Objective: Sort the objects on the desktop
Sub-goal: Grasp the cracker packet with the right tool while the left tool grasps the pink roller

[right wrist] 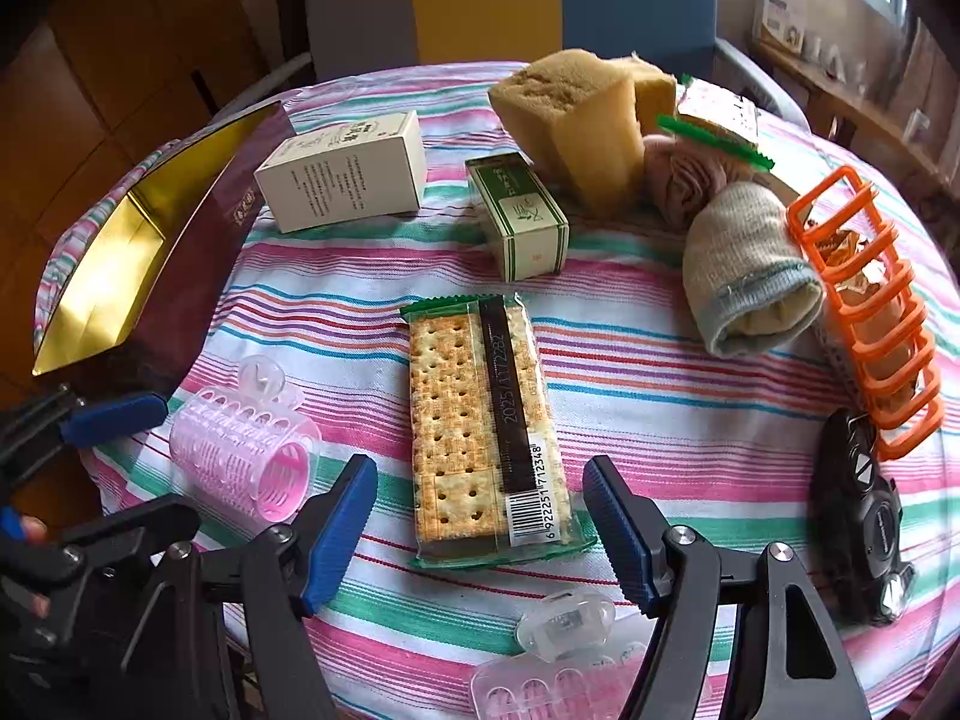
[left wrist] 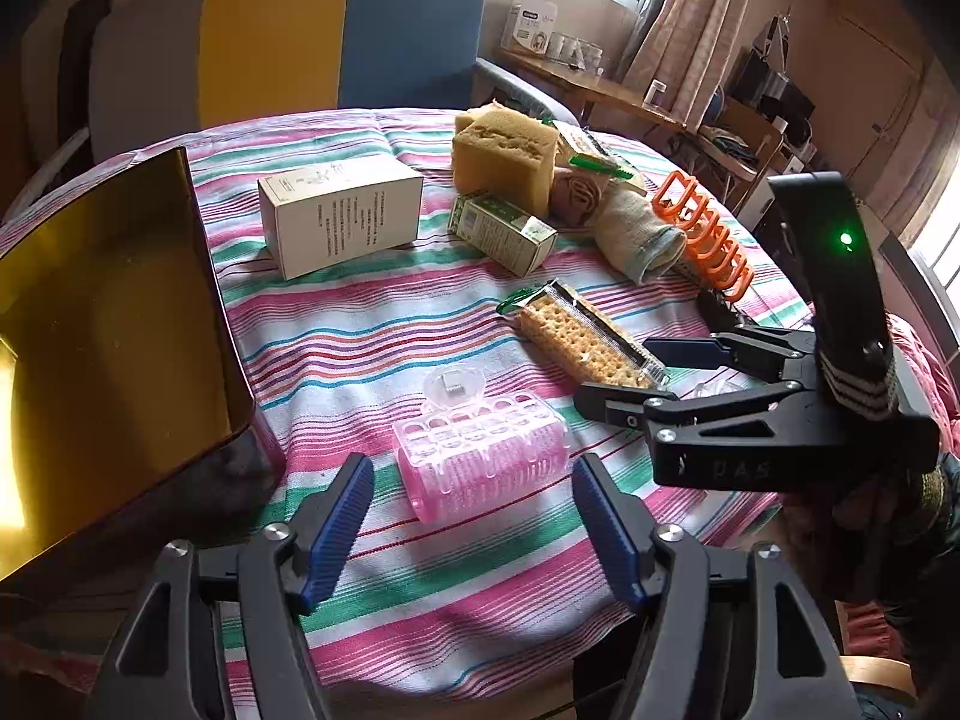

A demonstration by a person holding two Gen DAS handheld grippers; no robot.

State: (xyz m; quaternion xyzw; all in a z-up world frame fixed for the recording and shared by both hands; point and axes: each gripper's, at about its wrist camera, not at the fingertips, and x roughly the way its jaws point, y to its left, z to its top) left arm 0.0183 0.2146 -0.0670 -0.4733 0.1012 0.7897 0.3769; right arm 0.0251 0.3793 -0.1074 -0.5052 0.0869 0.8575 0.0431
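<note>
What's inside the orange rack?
Through the orange rack's bars shows a brownish, shiny wrapped item; what it is can't be told. A grey strip lies partly hidden beneath.

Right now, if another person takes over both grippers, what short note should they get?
Left gripper: jaws open, empty, just before the pink hair roller.
Right gripper: jaws open, empty, at the near end of the cracker pack.
On the striped cloth: white box, green box, sponge, rolled socks, orange rack.
The gold-lined box shows nothing inside. Nothing looks sorted yet; all items remain.
</note>
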